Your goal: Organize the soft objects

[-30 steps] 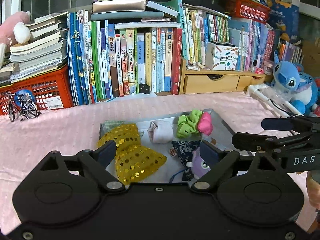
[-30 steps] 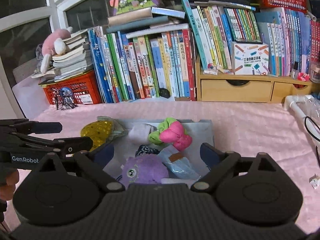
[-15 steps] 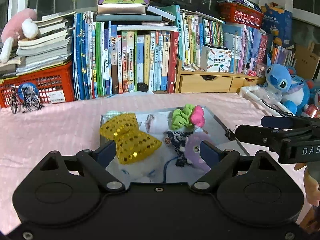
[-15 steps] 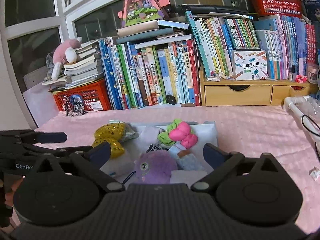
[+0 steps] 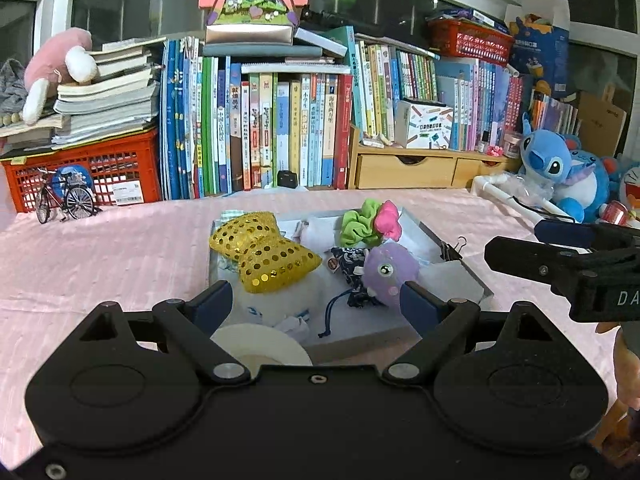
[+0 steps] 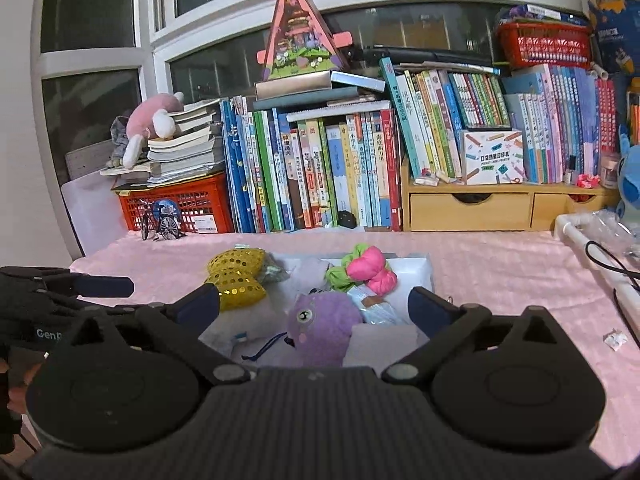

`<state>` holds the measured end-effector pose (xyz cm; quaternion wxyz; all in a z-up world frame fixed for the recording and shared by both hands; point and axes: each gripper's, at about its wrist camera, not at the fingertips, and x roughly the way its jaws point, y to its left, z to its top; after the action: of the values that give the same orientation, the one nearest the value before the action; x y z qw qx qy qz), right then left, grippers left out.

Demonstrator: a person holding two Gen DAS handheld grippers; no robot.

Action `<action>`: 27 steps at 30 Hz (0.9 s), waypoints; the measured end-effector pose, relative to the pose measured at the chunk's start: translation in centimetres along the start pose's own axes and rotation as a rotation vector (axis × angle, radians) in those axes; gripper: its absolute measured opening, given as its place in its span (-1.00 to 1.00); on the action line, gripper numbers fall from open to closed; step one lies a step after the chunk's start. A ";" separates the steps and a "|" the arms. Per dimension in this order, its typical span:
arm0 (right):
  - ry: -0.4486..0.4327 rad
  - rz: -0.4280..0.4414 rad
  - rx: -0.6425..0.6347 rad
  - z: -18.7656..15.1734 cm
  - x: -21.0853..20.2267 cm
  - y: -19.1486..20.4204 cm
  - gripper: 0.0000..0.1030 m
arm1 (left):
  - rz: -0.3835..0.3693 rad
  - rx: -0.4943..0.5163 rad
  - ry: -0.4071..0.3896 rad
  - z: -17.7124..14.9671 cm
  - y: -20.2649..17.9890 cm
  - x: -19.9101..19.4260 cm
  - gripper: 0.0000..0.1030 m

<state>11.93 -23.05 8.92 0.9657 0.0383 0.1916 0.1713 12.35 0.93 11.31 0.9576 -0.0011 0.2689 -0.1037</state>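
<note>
Shallow white tray [image 5: 452, 276] [image 6: 420, 266] lying on pink worktop [image 5: 100, 256] [image 6: 500, 272], in front of row of books [image 5: 276, 128] [image 6: 332, 168]. Used below as the landmark.

Inside the tray, at left: gold sequin bow [image 5: 266, 250] [image 6: 236, 278]. Inside, near the far edge: green and pink scrunchie [image 5: 372, 224] [image 6: 362, 268], with small white cloth [image 5: 318, 232] just beside it on the left. Inside, at middle: purple plush [image 5: 390, 268] [image 6: 320, 326], touching dark patterned pouch [image 5: 348, 264] with blue cord. Inside, at near edge: white soft toy [image 5: 280, 300] under the bow, and roll of white tape [image 5: 260, 346] partly hidden behind the left device.

Left gripper [image 5: 316, 306] [image 6: 92, 286] held over the near edge of the tray, fingers [image 5: 212, 306] spread wide, pinching nothing. Right gripper [image 6: 316, 310] [image 5: 560, 246] held at the near right side of the tray, fingers [image 6: 428, 310] spread fully, nothing pressed between them.

Beyond the tray, at left: red crate [image 5: 92, 168] with small toy bicycle [image 5: 64, 200] before it. Beyond the tray, at right: blue plush [image 5: 552, 168].
</note>
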 end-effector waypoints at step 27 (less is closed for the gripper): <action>-0.165 -0.084 -0.140 -6.2 -5.9 3.7 1.00 | 0.057 -0.015 -0.073 -7.6 -0.6 -5.4 0.79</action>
<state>3.25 -21.54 5.88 0.9848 -0.0235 0.1002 0.1398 3.77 1.81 7.60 0.9693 -0.0044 0.2344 -0.0741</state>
